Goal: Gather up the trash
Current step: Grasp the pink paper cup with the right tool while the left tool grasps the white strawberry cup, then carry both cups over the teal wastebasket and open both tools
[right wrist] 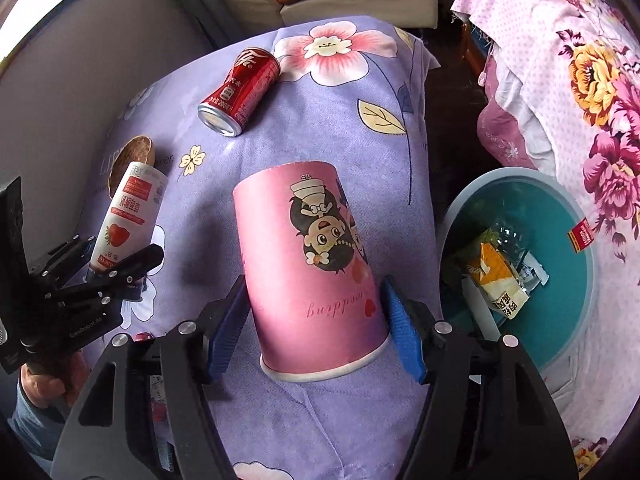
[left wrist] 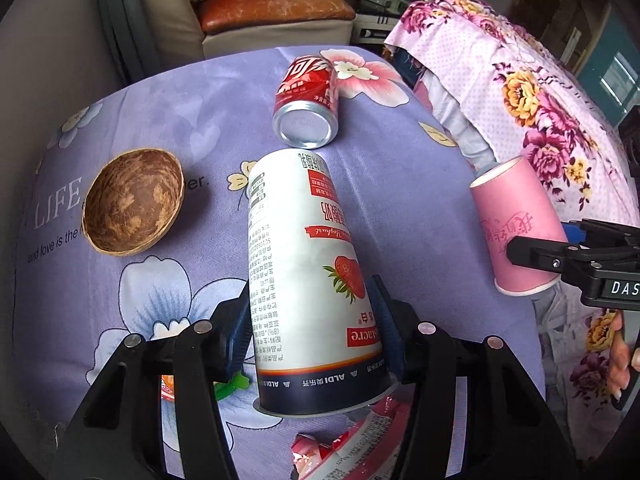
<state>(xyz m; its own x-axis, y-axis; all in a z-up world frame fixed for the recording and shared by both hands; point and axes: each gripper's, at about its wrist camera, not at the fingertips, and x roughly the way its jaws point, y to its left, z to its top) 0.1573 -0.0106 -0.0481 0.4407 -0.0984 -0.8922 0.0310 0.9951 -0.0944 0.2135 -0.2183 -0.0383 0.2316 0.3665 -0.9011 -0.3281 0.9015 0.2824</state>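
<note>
Left wrist view: left gripper [left wrist: 316, 320] points steeply down, blue pads clamped on a white strawberry yogurt cup [left wrist: 308, 276], inverted, above the purple floral cloth [left wrist: 200, 120]. A red can [left wrist: 308, 104] lies on its side toward the cloth's far edge; a coconut shell bowl [left wrist: 134, 202] sits near the left edge. A torn wrapper [left wrist: 344, 448] lies near the near edge.

Right wrist view: right gripper [right wrist: 316, 328] angles down, pads clamped on an inverted pink paper cup [right wrist: 308, 264]. Only here: a teal bin [right wrist: 576, 292] off the cloth's right edge, holding what looks like packaging. A hand [right wrist: 44, 384] grips the left tool's handle.
</note>
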